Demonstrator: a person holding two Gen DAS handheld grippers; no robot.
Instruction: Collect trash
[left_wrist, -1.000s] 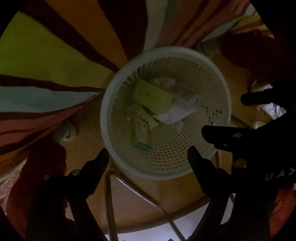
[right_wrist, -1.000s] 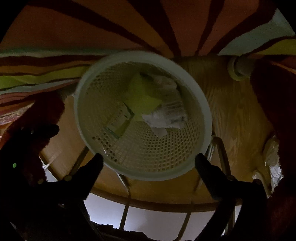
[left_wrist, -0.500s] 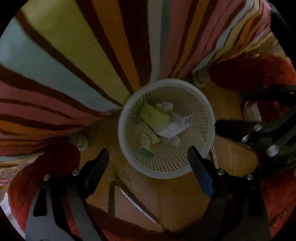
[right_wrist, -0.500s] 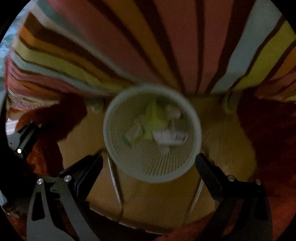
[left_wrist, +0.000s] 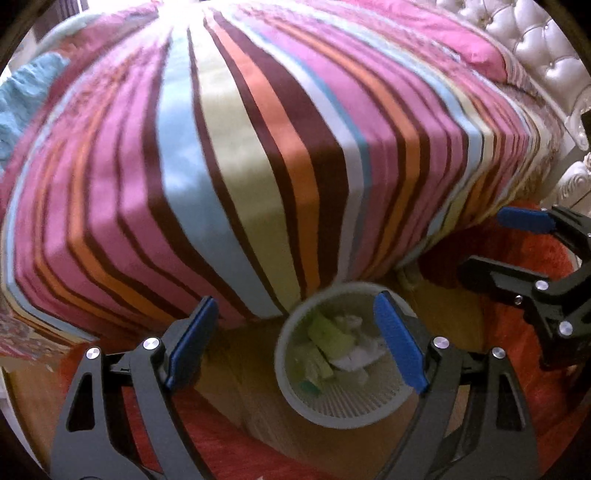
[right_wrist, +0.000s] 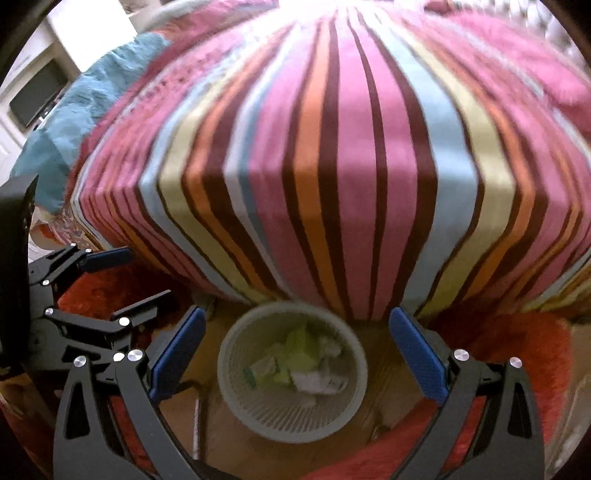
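Below, between spread fingers of left gripper (left_wrist: 295, 339) and right gripper (right_wrist: 297, 350): mesh wastebasket (right_wrist: 291, 373), paper trash (right_wrist: 299, 365) inside. Both jaws parted, nothing gripped. Deposit step judged complete; further trash to be sought, striped bedspread (left_wrist: 258, 147) ahead.

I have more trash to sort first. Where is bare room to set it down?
The striped bedspread is bare up to the teal blanket. The white mesh basket already holds crumpled paper; the wood floor around it is tight.
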